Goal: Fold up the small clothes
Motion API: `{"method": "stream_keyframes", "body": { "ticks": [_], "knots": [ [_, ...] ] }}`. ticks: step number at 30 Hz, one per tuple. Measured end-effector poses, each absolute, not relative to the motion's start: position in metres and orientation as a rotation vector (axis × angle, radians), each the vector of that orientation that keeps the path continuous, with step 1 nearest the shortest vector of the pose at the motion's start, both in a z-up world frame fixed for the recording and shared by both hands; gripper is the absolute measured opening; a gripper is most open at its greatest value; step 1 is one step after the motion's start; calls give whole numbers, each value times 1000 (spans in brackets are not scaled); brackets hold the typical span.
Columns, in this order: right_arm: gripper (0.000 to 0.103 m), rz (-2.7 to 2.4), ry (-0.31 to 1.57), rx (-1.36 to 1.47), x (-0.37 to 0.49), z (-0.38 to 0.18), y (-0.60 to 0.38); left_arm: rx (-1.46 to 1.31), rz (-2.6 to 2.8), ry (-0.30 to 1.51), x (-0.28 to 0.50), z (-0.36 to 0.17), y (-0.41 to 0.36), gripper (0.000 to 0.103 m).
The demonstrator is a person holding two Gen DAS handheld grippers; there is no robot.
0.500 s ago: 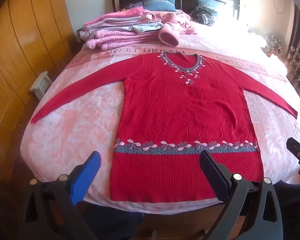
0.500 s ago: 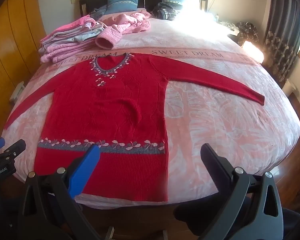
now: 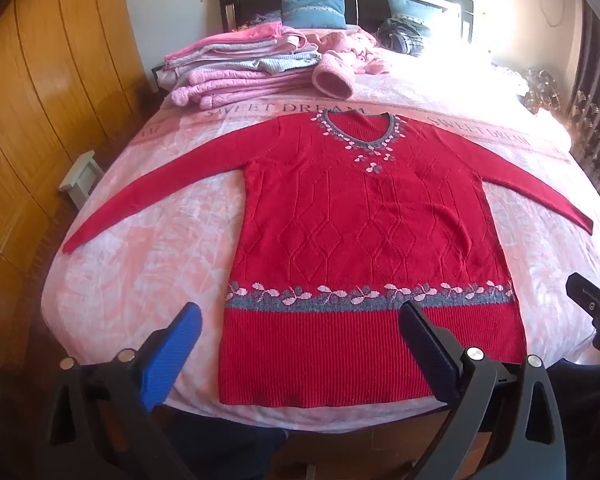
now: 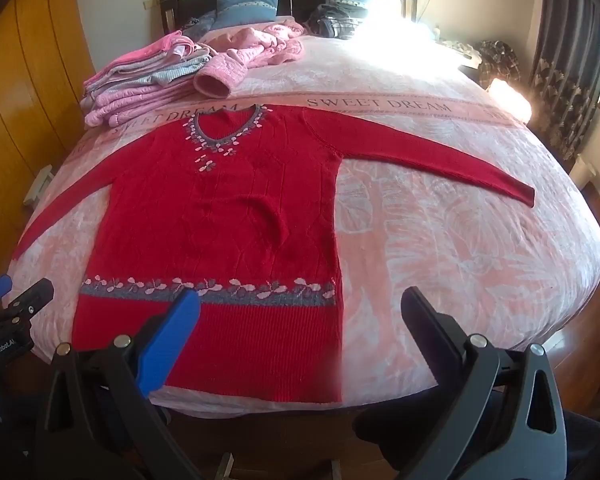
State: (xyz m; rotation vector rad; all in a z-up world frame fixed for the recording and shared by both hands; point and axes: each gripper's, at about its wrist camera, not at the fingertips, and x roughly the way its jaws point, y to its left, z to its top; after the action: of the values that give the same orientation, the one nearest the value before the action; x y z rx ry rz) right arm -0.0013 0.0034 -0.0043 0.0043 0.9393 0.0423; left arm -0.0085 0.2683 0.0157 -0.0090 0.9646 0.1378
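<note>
Nothing has visibly moved since half a second ago: the red sweater (image 3: 364, 248) lies spread flat on the bed (image 4: 480, 260) ready for folding, with left gripper (image 3: 300, 344) and right gripper (image 4: 300, 332) wide apart, holding nothing

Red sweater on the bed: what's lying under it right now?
The red sweater lies flat, sleeves spread, directly on the pink bedspread, which shows all around it. Its collar overlaps the SWEET DREAM band. Anything beneath the body is covered.
</note>
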Motion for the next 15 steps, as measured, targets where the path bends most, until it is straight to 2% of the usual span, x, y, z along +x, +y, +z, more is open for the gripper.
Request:
{"method": "stream_keyframes", "body": {
  "ticks": [15],
  "knots": [
    [100, 48, 955, 14, 1, -8, 0, -11, 127, 933, -11, 22, 265, 99]
  ]
}}
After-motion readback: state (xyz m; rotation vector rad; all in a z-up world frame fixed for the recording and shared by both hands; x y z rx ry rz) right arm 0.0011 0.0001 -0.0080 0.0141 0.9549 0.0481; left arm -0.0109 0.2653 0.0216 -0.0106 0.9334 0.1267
